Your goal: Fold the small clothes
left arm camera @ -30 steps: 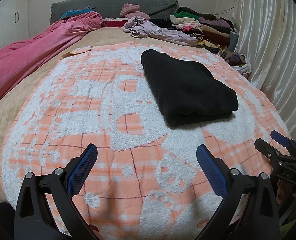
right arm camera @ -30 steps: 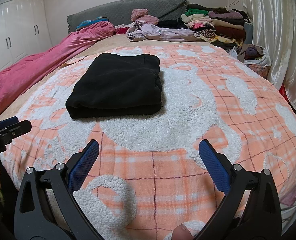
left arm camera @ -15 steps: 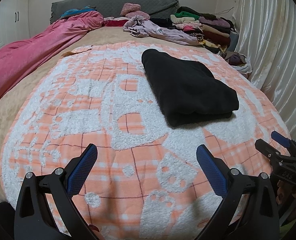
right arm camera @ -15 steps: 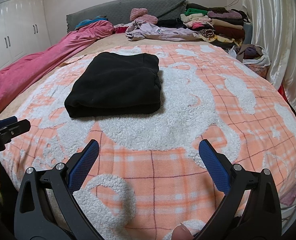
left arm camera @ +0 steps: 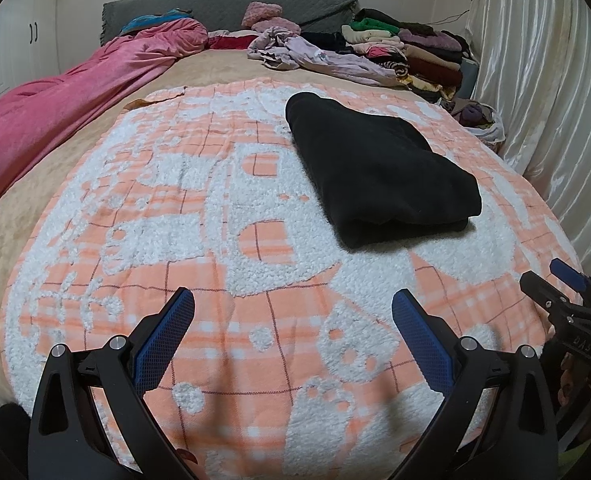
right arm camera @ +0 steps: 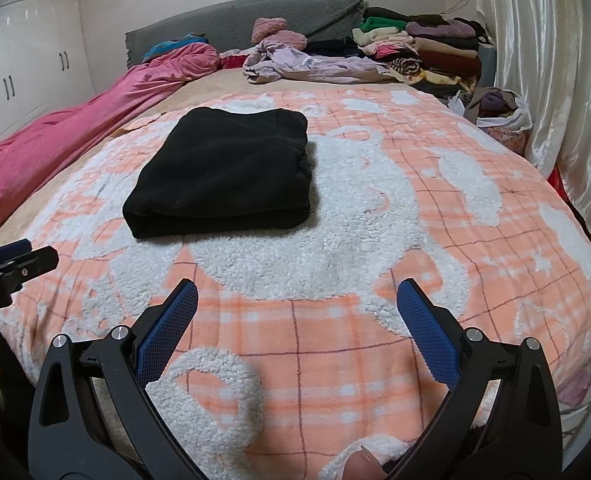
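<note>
A black garment [left arm camera: 379,168] lies folded into a thick rectangle on the orange-and-white fleece blanket [left arm camera: 175,216]; the right wrist view shows the same garment [right arm camera: 223,172] ahead and to the left. My left gripper [left arm camera: 293,312] is open above the blanket's near part, well short of the garment, with nothing between its blue pads. My right gripper [right arm camera: 297,304] is open too, over the blanket with nothing in it. Each gripper also shows at the edge of the other's view: the right gripper [left arm camera: 563,292], the left gripper [right arm camera: 15,260].
A pink quilt [left arm camera: 63,100] runs along the bed's left side. Crumpled lilac clothes [left arm camera: 315,56] and a stack of folded clothes [left arm camera: 407,48] lie at the grey headboard [left arm camera: 223,8]. A bag of clothes [right arm camera: 499,108] sits by the shiny curtain [right arm camera: 555,60] on the right.
Both views have shifted only slightly; the right gripper has edged a little to the right. The garment has not moved and both grippers have stayed open.
</note>
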Available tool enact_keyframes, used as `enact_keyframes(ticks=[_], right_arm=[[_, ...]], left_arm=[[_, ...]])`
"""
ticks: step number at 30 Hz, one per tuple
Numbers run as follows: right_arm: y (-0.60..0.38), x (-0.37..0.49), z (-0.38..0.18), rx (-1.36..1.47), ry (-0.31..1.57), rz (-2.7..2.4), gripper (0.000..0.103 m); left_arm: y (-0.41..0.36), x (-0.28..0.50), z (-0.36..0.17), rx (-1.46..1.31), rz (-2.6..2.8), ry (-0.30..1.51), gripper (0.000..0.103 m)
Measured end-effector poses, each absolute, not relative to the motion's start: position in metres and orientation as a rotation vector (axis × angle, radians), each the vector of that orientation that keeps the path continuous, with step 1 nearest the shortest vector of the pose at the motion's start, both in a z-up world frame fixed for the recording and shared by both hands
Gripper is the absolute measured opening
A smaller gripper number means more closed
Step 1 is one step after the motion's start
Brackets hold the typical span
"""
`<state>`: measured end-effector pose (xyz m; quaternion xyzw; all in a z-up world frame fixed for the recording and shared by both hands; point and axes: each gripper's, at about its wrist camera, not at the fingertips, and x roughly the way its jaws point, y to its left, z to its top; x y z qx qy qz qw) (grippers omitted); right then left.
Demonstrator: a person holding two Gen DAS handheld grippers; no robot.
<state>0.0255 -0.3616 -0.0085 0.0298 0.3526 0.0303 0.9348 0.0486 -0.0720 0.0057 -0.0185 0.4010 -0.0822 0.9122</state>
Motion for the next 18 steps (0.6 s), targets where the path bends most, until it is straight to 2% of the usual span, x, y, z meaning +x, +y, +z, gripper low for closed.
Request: enact_keyframes(ticks=[8, 13, 18], right_arm=[[-0.391, 0.013, -0.001, 0.11, 0.705, -0.046, 0.094], [-0.49, -0.028, 0.006, 0.198, 0.674, -0.31, 0.094], [-0.641, -0.121, -0.009, 0.297, 0.663, -0.772, 0.094]], left_arm=[[-0.056, 0.055, 0.006, -0.072, -0.171, 0.83, 0.099], [0.006, 0.077, 0.014, -0.158, -0.038, 0.813, 0.099], [0.12, 0.113, 0.016, -0.177, 0.221, 0.797, 0.099]])
